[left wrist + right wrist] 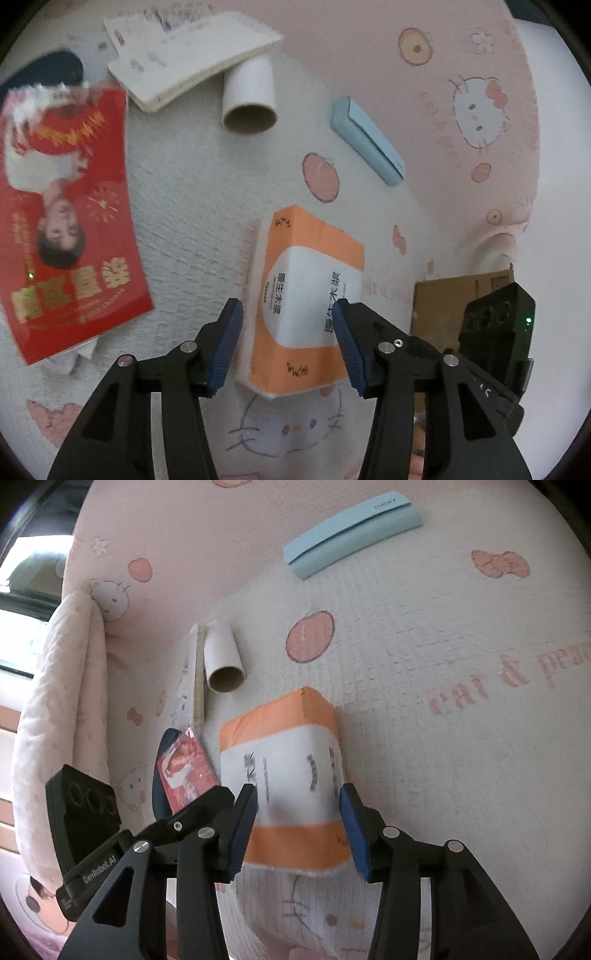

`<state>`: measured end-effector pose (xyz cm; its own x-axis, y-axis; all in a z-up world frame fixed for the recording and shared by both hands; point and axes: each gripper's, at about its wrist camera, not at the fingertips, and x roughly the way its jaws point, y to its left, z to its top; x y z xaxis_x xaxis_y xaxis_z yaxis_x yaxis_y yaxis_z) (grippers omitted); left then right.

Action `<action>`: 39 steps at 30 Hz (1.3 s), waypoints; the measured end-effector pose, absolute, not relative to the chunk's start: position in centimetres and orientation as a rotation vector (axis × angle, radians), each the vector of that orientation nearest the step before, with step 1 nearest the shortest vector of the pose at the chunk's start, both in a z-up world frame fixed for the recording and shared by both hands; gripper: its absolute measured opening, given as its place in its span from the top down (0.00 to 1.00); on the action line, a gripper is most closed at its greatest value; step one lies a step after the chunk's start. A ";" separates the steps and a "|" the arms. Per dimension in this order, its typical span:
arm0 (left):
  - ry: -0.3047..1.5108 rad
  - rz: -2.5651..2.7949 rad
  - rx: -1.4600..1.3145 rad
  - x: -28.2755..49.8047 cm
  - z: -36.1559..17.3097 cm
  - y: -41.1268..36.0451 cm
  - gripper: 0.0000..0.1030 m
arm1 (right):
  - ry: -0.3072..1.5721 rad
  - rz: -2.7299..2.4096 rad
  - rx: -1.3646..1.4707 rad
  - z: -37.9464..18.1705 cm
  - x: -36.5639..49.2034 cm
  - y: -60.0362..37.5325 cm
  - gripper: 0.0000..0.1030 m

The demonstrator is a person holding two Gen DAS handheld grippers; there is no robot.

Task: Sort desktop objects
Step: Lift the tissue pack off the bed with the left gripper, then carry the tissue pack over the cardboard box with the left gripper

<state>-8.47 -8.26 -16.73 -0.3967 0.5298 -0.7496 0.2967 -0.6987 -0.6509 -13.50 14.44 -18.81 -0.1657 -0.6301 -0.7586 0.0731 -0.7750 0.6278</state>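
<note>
An orange and white tissue pack lies on a pink and white cat-print blanket. My left gripper is open, its blue pads on either side of the pack's near end. My right gripper is open too, its pads flanking the same pack from its own side. A red packet, a cardboard tube, a white booklet and a light blue case lie around it.
The tube and the blue case also show in the right wrist view, with the red packet at the left. The other gripper's black body and a brown cardboard box are at right. A folded blanket edge rises at left.
</note>
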 end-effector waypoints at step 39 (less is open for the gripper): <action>-1.117 2.336 -1.009 -4.1 -0.1 -6.8 0.57 | -0.287 -2.303 1.092 -0.1 -6.6 13.6 0.61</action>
<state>-4.14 -6.79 -0.12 -0.6803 0.5802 -0.4478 -0.0156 -0.6223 -0.7826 -6.62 13.59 -0.08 -0.5050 -0.5775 -0.6414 0.4021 -0.8150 0.4172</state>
